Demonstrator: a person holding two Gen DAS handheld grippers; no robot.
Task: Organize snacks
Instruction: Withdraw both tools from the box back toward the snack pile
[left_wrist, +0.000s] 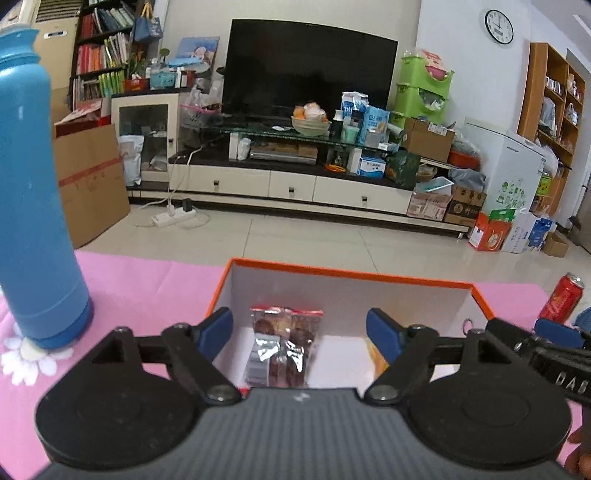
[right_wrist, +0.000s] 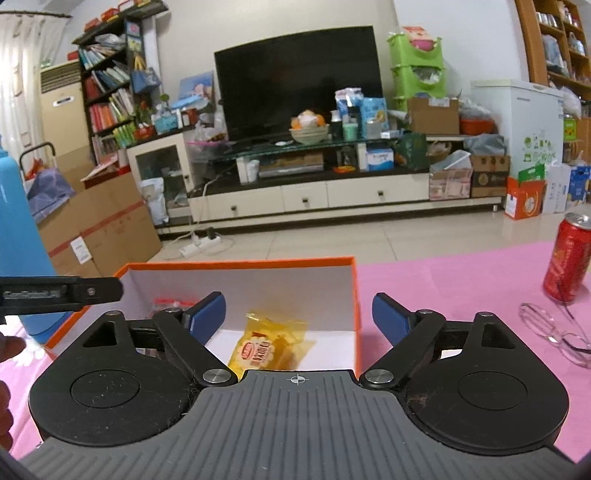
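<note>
A red snack packet (left_wrist: 283, 343) lies in the orange-rimmed box (left_wrist: 347, 274), below and between the spread blue pads of the left hand-held gripper (left_wrist: 300, 332), untouched. Beside it, a yellow snack packet (right_wrist: 264, 349) lies likewise under the open, empty right hand-held gripper (right_wrist: 299, 321). The box rests on the pink table (right_wrist: 461, 280).

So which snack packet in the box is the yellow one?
The yellow packet, under the right gripper; the other packet is red and silver.
</note>
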